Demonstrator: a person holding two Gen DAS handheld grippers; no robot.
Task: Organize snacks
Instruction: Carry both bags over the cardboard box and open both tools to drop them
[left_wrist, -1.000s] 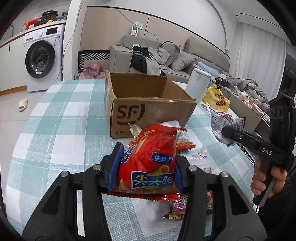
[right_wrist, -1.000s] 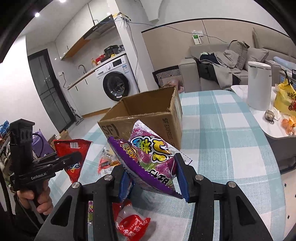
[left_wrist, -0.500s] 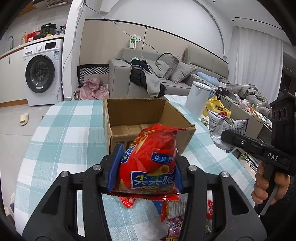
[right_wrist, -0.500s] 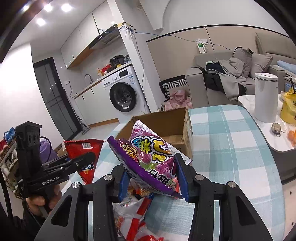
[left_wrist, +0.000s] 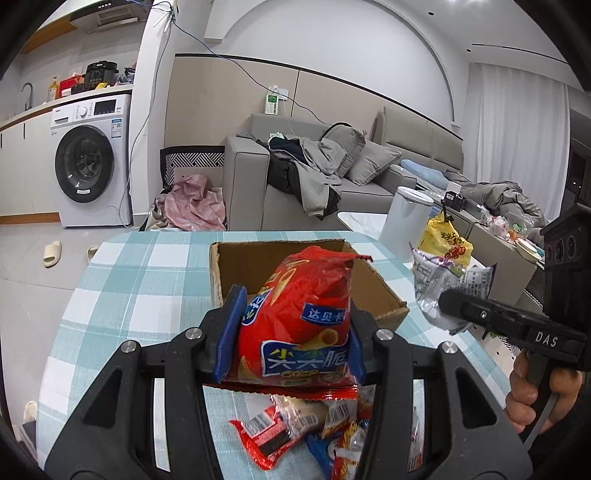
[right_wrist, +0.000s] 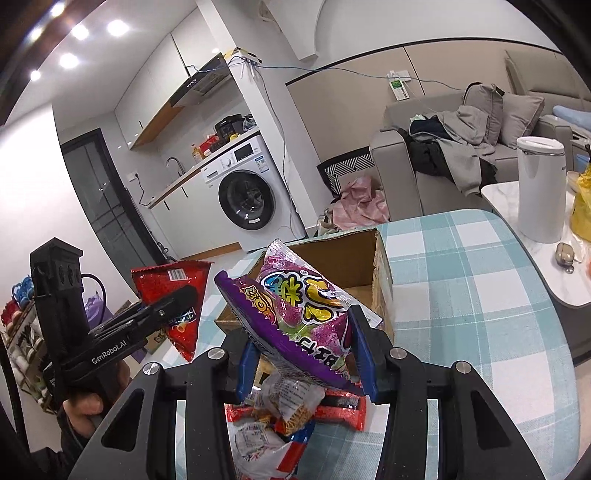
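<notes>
The left gripper (left_wrist: 291, 336) is clamped on a red chip bag (left_wrist: 299, 321), its blue pads pressing the puffy sides near the bag's lower half. The right gripper (right_wrist: 303, 354) is clamped on a purple snack bag (right_wrist: 299, 317), held tilted with one sealed edge pointing toward the near left. Both bags hang in the air just in front of the open cardboard box (left_wrist: 373, 284), which sits on the checked tablecloth (left_wrist: 140, 280). A loose pile of small snack packets (left_wrist: 314, 432) lies on the cloth below the grippers, on the near side of the box.

The main risk, as I judge it, is at the box mouth. Both bags are headed for the same opening from the near side, so they could bump each other or catch on the near wall and its bent corner. The bags are air-filled and slick; a squeeze low on the red bag could let it pivot or slip out before it is over the opening, dropping it back on the pile. The purple bag is gripped at an angle, so on release it may land propped on the rim instead of inside.

Compared with a second ago, both grippers sit higher and closer to the box: its inside floor now shows, where only its printed front wall was seen. The packets on the table have slid lower in both views. The grip on each bag looks unchanged.
</notes>
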